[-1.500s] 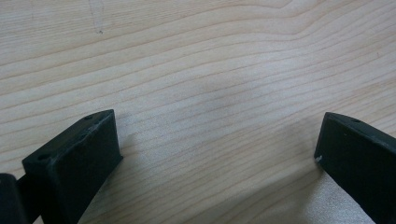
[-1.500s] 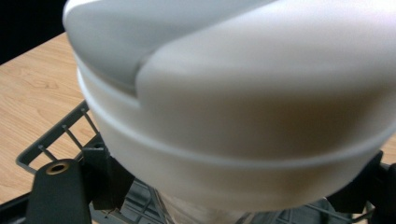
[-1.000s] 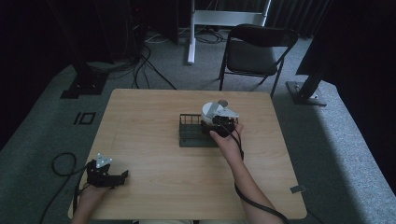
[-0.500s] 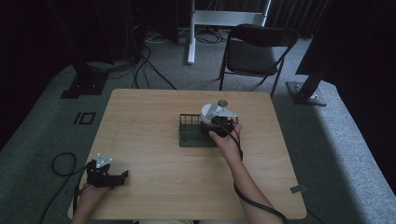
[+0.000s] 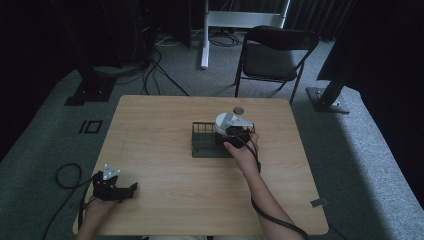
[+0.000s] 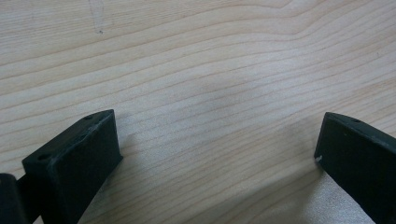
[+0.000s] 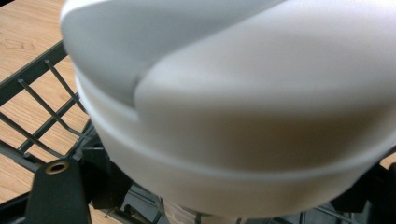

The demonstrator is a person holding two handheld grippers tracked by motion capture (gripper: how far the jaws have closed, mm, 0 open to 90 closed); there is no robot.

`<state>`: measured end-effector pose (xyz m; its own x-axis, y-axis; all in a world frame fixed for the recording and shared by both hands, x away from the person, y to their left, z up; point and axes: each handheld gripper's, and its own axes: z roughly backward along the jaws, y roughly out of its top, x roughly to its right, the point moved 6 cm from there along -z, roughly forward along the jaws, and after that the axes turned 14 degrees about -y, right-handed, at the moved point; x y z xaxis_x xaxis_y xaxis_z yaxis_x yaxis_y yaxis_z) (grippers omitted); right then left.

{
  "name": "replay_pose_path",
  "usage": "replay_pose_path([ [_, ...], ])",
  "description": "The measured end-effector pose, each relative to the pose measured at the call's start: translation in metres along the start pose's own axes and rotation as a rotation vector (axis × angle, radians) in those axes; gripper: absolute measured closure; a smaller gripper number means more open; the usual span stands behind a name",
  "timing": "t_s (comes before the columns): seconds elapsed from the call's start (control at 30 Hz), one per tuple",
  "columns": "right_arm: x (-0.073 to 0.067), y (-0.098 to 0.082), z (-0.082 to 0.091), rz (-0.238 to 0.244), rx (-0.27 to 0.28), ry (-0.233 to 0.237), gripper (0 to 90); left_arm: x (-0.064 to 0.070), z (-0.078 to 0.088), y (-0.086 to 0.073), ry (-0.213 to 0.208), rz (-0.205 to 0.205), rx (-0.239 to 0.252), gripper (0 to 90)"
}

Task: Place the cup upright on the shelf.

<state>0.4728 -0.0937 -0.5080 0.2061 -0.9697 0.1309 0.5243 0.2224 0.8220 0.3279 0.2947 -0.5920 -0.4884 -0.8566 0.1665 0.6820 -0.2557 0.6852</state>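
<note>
Black folding chair [image 5: 274, 55] behind table, cables [image 5: 155, 65] on grey carpet, white stand base [image 5: 235, 20].

Pale wood-grain table [image 6: 196, 60], smooth and matt, streaked with fine darker lines. Thin dark metal wire for the rack [image 7: 42, 112], set on a matt dark base; smooth white plates [image 7: 243, 116] with a soft satin sheen, ceramic or plastic impossible to tell. Matt black plastic on the left gripper [image 6: 217, 154], slightly grainy at the edges, and rough grey carpet [image 5: 45, 135] under the table.
</note>
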Motion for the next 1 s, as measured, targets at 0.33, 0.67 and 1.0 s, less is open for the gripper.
replay_pose_path([
  [0.33,-0.0005,-0.0061,0.0023,-0.014,0.039,0.010,17.5,0.0000,0.0000,0.0000,0.000,0.000,0.000,0.2],
  [0.67,-0.0002,-0.0055,0.0039,-0.049,0.056,0.027,13.1,0.0000,0.0000,0.0000,0.000,0.000,0.000,0.2],
  [1.0,0.0028,-0.0046,0.0091,-0.059,0.088,0.046,13.1,0.0000,0.0000,0.0000,0.000,0.000,0.000,0.2],
])
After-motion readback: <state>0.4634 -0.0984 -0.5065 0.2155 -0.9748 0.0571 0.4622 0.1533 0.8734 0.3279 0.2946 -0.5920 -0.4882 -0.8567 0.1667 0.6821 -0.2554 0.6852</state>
